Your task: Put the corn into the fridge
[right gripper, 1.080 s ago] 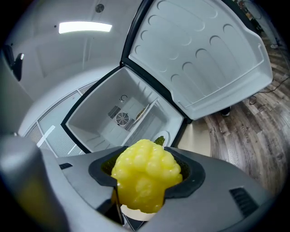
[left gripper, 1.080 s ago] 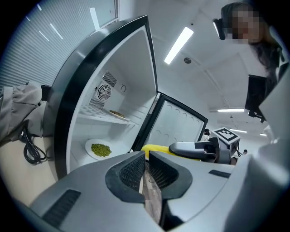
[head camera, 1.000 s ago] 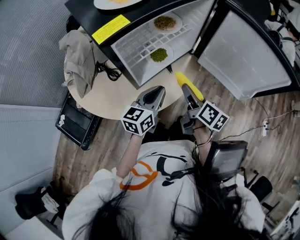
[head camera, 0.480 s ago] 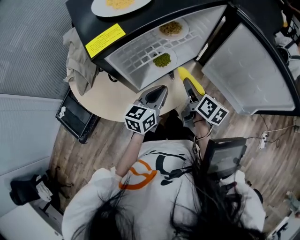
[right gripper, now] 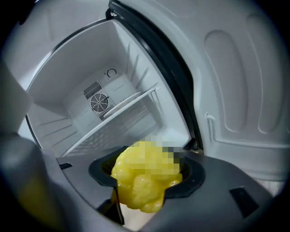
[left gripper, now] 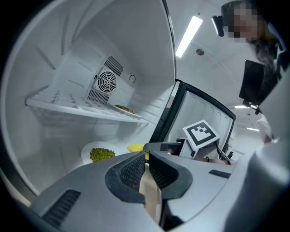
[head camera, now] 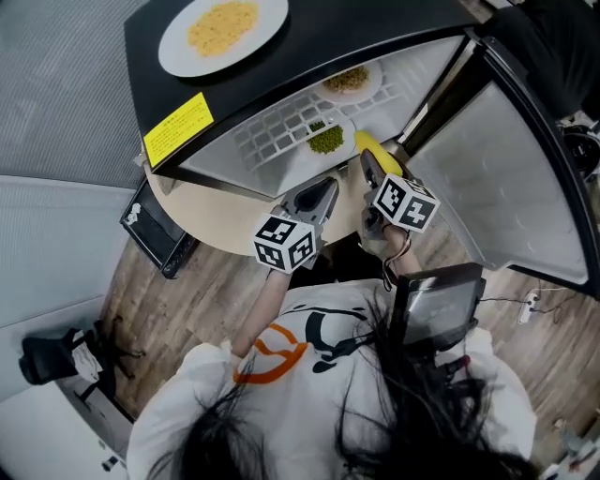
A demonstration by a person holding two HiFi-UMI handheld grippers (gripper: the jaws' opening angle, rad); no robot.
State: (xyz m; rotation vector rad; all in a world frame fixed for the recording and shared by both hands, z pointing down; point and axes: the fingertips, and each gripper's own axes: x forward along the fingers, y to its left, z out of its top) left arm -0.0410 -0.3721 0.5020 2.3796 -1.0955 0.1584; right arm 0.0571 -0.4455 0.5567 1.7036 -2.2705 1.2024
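Observation:
The corn is a yellow cob, and my right gripper is shut on it, one end sticking out past the jaws. The cob's tip is at the mouth of the open fridge, just right of a white plate of green peas on the fridge floor. In the left gripper view the corn shows beside that plate. My left gripper hangs to the left of the right one, in front of the fridge, shut and holding nothing.
The fridge door stands open at the right. A wire shelf holds a plate of brown food. A plate of yellow food sits on the fridge's black top. The fridge stands on a round table.
Both grippers have moved forward toward the fridge. The right one carried the corn from over the table edge up to the fridge opening beside the pea plate.

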